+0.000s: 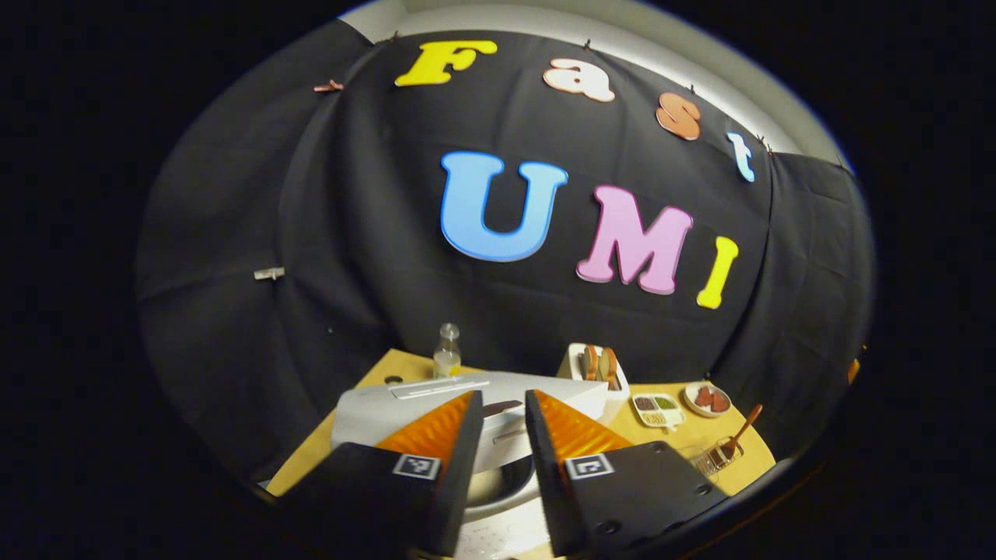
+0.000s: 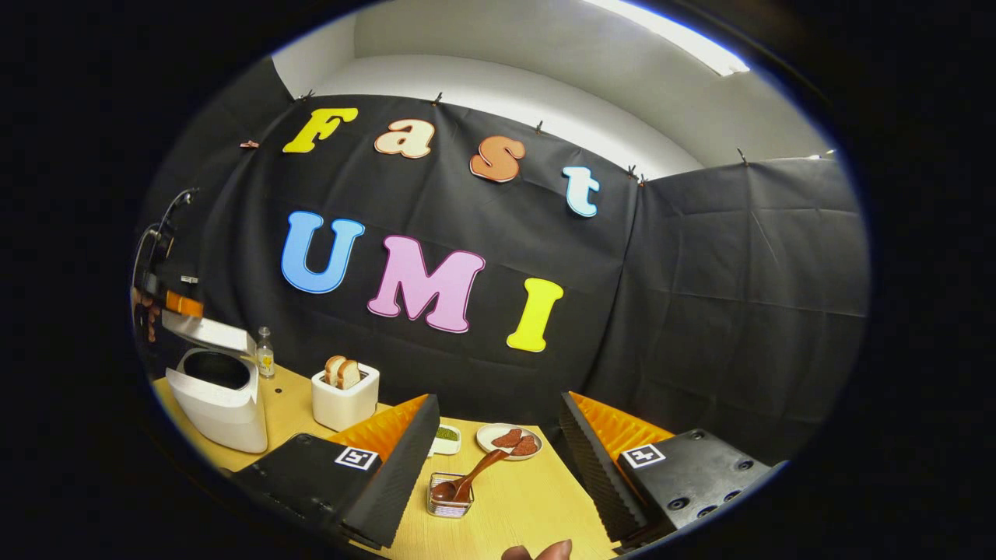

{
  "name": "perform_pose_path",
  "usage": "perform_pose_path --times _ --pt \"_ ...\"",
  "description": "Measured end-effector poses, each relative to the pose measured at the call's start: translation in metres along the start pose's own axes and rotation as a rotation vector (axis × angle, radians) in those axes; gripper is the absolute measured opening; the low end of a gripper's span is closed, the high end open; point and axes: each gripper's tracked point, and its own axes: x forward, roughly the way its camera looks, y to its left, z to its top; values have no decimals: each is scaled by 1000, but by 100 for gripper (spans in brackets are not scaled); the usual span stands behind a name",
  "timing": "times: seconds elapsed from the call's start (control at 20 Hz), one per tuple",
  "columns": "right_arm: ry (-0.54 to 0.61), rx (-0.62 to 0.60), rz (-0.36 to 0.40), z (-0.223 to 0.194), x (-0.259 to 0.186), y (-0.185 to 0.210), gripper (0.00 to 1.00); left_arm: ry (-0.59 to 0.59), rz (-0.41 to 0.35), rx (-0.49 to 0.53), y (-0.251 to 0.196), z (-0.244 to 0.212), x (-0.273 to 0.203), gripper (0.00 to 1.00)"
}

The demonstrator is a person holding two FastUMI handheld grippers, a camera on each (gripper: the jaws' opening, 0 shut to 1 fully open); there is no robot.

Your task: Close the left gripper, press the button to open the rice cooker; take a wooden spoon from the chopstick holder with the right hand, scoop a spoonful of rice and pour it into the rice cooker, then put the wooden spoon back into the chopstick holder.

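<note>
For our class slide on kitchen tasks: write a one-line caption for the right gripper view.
Open right claw approaches the wooden spoon in its holder; rice cooker open at left.

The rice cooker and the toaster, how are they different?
The rice cooker has its lid up and an empty dark pot inside; the toaster has two bread slices sticking out. The rice cooker looks bigger and rounder; the toaster is a smaller box. Both are white and stand on the wooden table.

Black cloth wall behind a wooden table, white ceiling above.
</note>
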Motion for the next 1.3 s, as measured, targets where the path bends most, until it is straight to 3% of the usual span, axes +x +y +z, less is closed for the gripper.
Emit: perform_pose_path --times 0.1,0.2,0.4,0.7,1.0,1.15,1.3 --pt "20 7 18 -7 0 -1 98 -83 30 -8 0 22 -9 72" --pt "61 0 42 -22 4 -1 97 -122 63 -8 1 29 -20 93" --pt "143 52 117 -52 20 -3 97 -145 128 -15 1 29 -51 94" --pt "278 176 277 -116 67 7 98 -133 161 -35 -22 19 -91 94" --pt "477 339 330 -212 113 12 98 -81 190 -23 -62 -3 -116 94" --pt "520 359 354 -248 132 16 88 -36 205 14 -82 -17 -123 94" --pt "565 379 378 -277 147 21 88 -20 215 22 -100 -24 -127 94"
